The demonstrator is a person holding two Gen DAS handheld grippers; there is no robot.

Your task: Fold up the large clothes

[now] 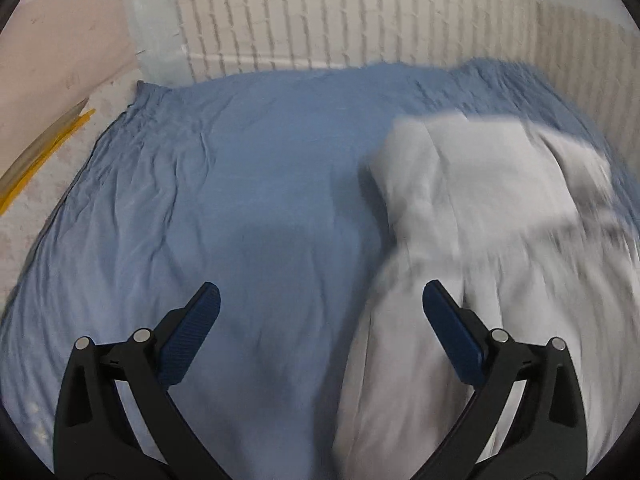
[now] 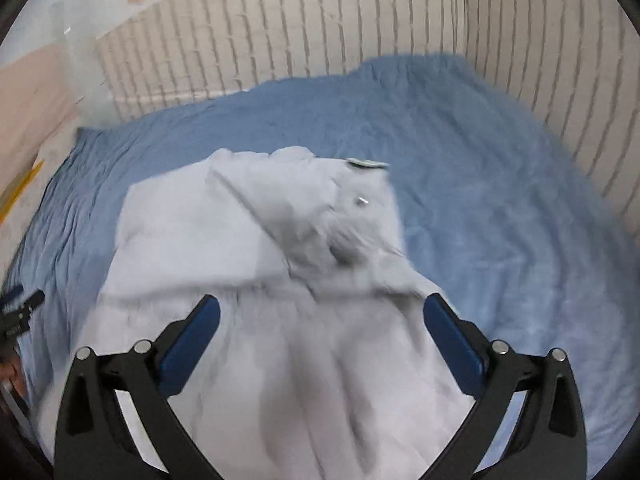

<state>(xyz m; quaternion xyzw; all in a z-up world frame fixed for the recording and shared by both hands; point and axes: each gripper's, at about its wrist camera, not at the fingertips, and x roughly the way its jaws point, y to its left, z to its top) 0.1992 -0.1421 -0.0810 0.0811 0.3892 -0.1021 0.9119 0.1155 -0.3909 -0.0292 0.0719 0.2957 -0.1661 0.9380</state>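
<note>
Between folds: both claws, left (image 1: 320, 312) and right (image 2: 320, 320), spread wide and empty over garment (image 2: 248, 264) on bed (image 2: 500, 200); next, pinch an edge.

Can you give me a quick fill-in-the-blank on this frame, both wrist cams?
1. The pale grey garment lies on a ____ bedsheet.
2. The left gripper has its jaws ____, holding nothing.
3. The right gripper hangs over the ____, jaws apart.
4. In the left wrist view the garment lies toward the ____ side of the picture.

Missing words: blue; open; garment; right
</note>
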